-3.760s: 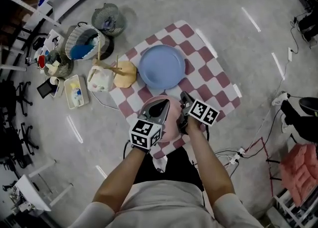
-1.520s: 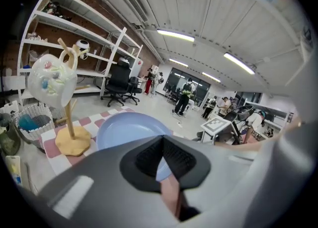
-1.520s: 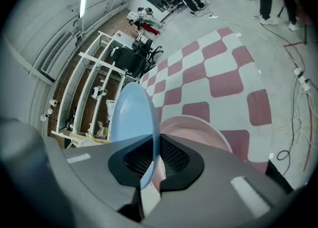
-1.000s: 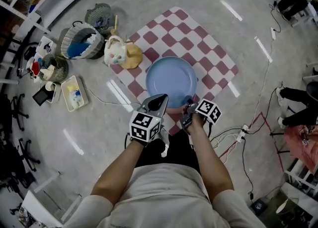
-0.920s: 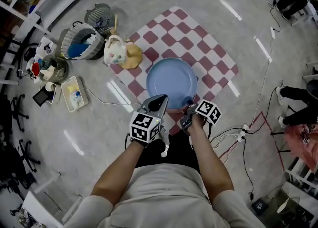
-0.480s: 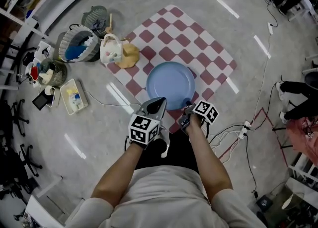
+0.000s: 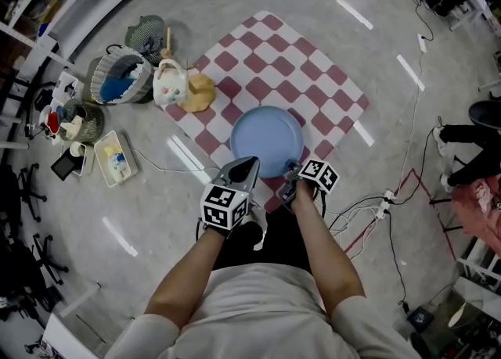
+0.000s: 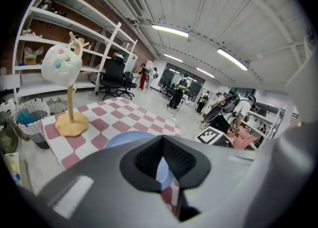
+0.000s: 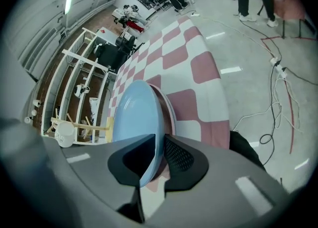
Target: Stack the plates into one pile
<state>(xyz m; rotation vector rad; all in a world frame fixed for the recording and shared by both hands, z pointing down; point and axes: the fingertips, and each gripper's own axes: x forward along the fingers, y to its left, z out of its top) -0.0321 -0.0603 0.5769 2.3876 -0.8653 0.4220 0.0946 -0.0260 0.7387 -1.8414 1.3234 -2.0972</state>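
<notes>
A blue plate [image 7: 264, 138] lies on the near corner of the red-and-white checkered cloth [image 7: 313, 76]. Under it shows the edge of a pink plate [image 9: 168, 110]. My right gripper [image 7: 291, 171] is shut on the blue plate's near rim; in the right gripper view the blue plate [image 9: 131, 117] runs edge-on between the jaws of the right gripper [image 9: 159, 145]. My left gripper [image 7: 249, 163] hovers beside it at the plate's near-left edge. In the left gripper view the left gripper [image 8: 161, 139] is shut on nothing, with the blue plate [image 8: 126, 140] behind it.
A mug tree with a white mug on a yellow base [image 7: 188, 87] stands at the cloth's left corner. Baskets [image 7: 121, 76] and a small tray [image 7: 115, 159] sit on the floor to the left. Cables [image 7: 376, 209] trail at the right. People stand far off in the left gripper view.
Some seconds ago the blue plate lay mid-cloth and the pink plate sat between the grippers; now the blue one covers it. Over the last second only the head view has shifted slightly.
</notes>
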